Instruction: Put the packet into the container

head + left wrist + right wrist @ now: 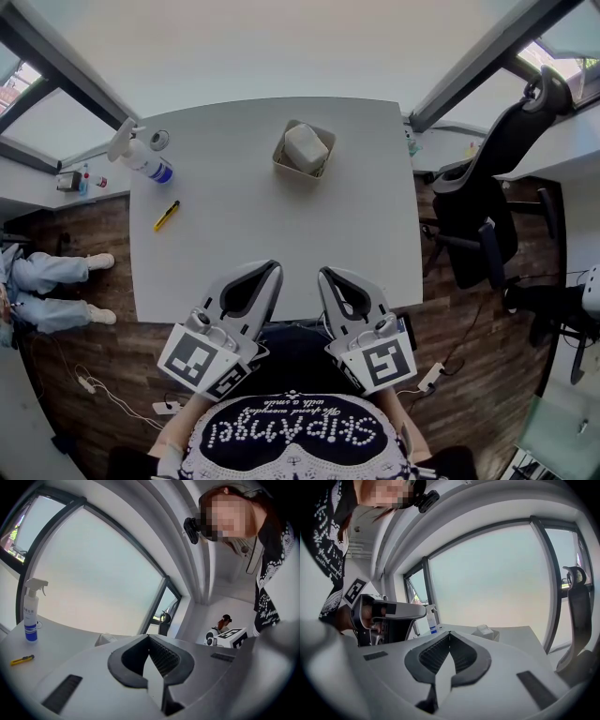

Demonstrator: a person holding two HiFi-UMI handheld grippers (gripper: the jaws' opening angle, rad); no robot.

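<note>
We hold left gripper (270,270) and right gripper (324,275) pinched together, empty. Packet (306,147) already sits in container (280,162), poking above its rim; a stray bump could tip it out.

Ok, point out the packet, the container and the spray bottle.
packet (306,147), head view, its white top face.
container (280,163), head view, its near-left rim.
spray bottle (148,163), head view, middle of its body.
</note>
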